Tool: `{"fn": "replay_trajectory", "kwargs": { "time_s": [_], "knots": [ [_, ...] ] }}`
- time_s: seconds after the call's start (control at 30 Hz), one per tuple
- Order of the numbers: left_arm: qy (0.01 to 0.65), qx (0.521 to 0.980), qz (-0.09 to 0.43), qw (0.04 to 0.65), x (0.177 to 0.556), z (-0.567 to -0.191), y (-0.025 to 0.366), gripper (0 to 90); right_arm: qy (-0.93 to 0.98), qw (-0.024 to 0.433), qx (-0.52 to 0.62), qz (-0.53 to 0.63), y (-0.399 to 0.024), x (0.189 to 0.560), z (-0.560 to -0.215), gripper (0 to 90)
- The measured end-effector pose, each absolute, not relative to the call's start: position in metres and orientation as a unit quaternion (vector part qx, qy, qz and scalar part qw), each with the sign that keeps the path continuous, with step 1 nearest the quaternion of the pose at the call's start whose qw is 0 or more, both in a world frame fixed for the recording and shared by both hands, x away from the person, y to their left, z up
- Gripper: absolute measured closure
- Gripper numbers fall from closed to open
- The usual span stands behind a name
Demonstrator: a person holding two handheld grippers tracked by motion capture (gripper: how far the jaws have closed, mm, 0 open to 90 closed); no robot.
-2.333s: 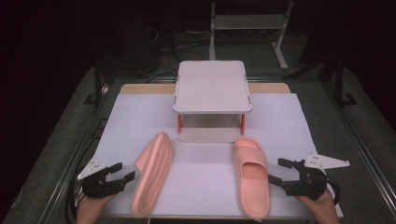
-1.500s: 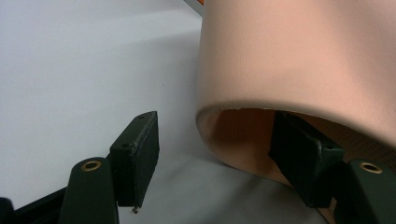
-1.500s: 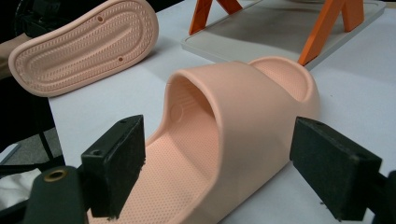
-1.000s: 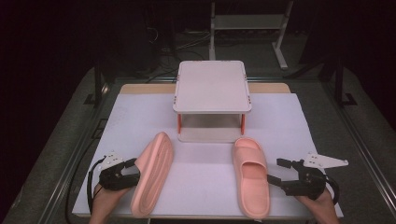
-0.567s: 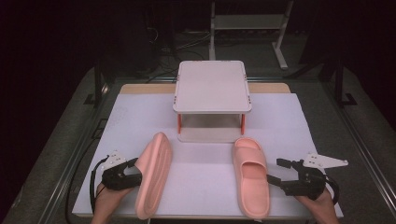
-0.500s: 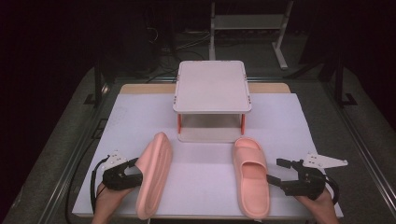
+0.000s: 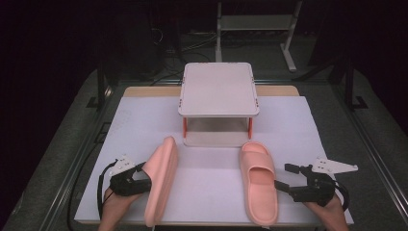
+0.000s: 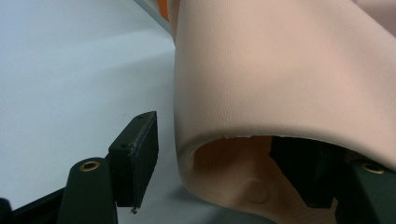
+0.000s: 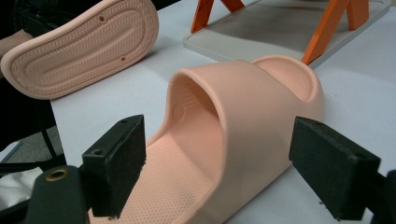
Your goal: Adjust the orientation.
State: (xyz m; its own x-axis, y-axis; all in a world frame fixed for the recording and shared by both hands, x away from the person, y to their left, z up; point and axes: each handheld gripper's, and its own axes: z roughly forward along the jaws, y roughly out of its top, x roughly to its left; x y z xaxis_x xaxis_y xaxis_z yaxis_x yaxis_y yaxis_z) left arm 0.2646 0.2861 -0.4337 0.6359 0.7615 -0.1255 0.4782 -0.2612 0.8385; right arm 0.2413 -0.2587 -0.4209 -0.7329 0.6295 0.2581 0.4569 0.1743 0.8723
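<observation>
From the high view, I see my left gripper [image 7: 140, 177] at the outer side of the left slipper [image 7: 160, 179], which stands on its edge, its sole turned toward the middle of the white sheet [image 7: 211, 178]. My left hand [image 7: 114, 207] comes in from the bottom edge. My right gripper [image 7: 285, 178] is just beside the right slipper [image 7: 259, 182], which lies flat with its strap up. Its two jaws are apart and point at the slipper's side. Behind both slippers stands a small shelf [image 7: 218, 88] with orange legs, near the far part of the table [image 7: 269, 90].

In the left gripper view, the strap of the left slipper [image 8: 280, 79] is very close to the camera. One of my jaws is outside the strap, with a narrow gap to it. The other jaw is under the arch of the strap, inside the slipper. The jaws are apart around the strap, not pressed on it.

In the right gripper view, my jaws are wide apart, one at each side of the right slipper [image 9: 243, 121], and neither touches it. Farther off the left slipper [image 9: 84, 42] shows its dotted sole. The shelf's orange legs [image 9: 327, 28] stand on its grey base behind.
</observation>
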Motion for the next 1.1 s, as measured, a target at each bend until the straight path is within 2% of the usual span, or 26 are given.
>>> {"fn": "replay_trajectory", "kwargs": {
  "time_s": [0.57,0.73,0.87,1.1],
  "knots": [
    [0.389,0.783,0.157,0.460,0.265,-0.430,0.277,32.0,0.760,0.082,0.358,0.537,-0.259,0.241,-0.420,18.2],
    [0.393,0.768,0.143,0.485,0.265,-0.426,0.279,31.9,0.759,0.081,0.358,0.537,-0.259,0.241,-0.420,18.2],
    [0.398,0.768,0.146,0.480,0.268,-0.425,0.278,32.0,0.758,0.080,0.359,0.538,-0.259,0.241,-0.421,18.2],
    [0.398,0.767,0.129,0.487,0.277,-0.428,0.260,29.1,0.756,0.080,0.360,0.541,-0.261,0.241,-0.420,18.2]
  ]
}}
